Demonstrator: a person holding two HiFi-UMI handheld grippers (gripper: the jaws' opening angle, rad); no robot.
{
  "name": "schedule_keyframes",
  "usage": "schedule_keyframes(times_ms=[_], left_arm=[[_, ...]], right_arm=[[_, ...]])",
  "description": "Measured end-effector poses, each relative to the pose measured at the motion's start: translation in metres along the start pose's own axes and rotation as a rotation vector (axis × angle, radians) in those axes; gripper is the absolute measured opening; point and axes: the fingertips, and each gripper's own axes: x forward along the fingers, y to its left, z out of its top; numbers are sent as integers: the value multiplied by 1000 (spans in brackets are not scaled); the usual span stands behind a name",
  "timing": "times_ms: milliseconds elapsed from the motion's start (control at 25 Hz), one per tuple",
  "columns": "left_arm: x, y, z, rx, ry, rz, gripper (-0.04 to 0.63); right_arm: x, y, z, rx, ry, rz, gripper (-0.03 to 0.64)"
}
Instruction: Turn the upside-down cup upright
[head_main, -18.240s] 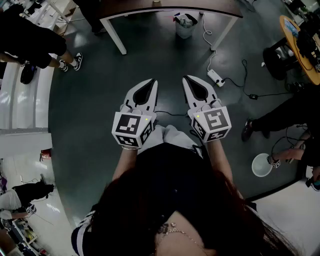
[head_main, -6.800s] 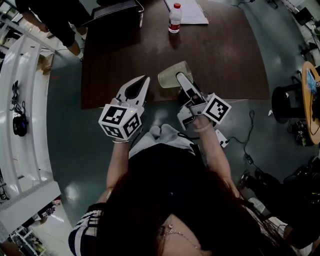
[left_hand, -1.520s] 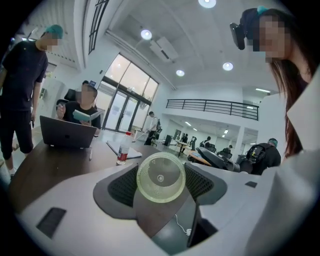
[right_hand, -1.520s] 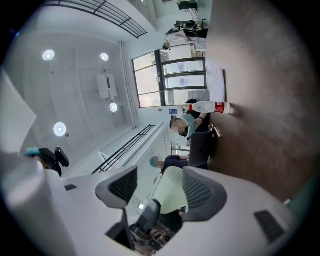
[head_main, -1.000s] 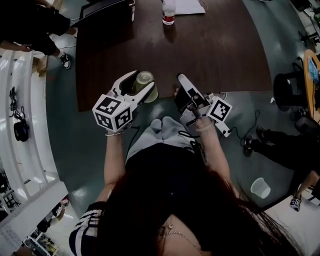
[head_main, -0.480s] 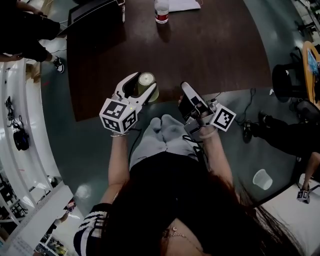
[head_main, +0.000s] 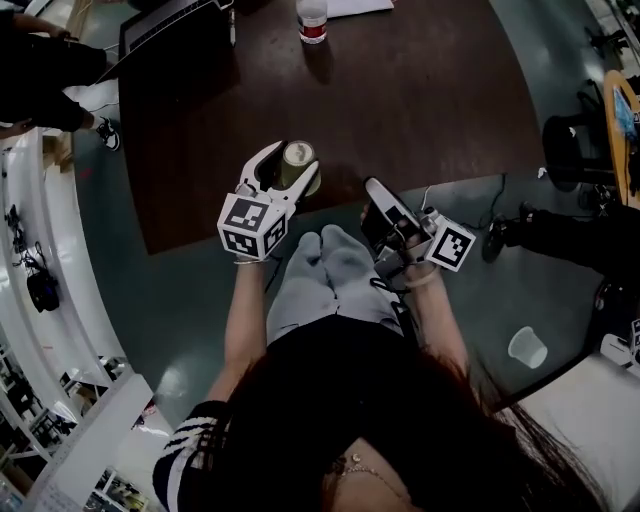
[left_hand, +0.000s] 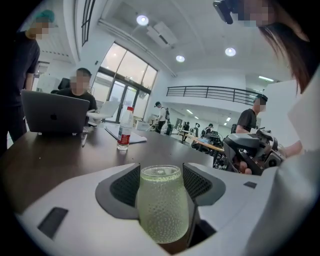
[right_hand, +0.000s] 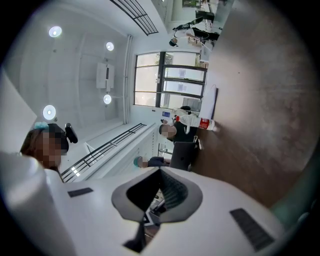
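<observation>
Left gripper view: looks straight along the left hand-held gripper (left_hand: 161, 172), clamped on a pale green dimpled glass cup (left_hand: 162, 205). Both ribbed pads pressed to its flanks, jaws spread wide to take it. Holds the cup vertical, ringed end up, belly bulging below the jaw tips. In the head view, places it over the near edge of the dark brown table (head_main: 420, 110); cannot tell whether its base touches the wood. Cannot read anything inside through the frosted wall.

Right hand-held gripper (head_main: 374, 188) off to the right, apart from the cup, jaws pinched together on nothing.

Farther across the table: clear plastic bottle (left_hand: 124, 134) with a red label, contents not readable, and an open laptop (left_hand: 55, 115) to its left.
</observation>
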Motion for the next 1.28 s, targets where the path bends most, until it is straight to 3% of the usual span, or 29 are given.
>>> schedule_keyframes(times_ms=[520,720,1280], left_arm=[[29,7,-22,94,-14,15,277],[20,8,-25,70,-56,9,276],[2,5,-38,72,-60,28,278]], right_arm=[[-17,-10,-13,55,35,-4,17],[-22,-5,-23,73,38,9,17],[-24,-7,-40,101,56,28,17]])
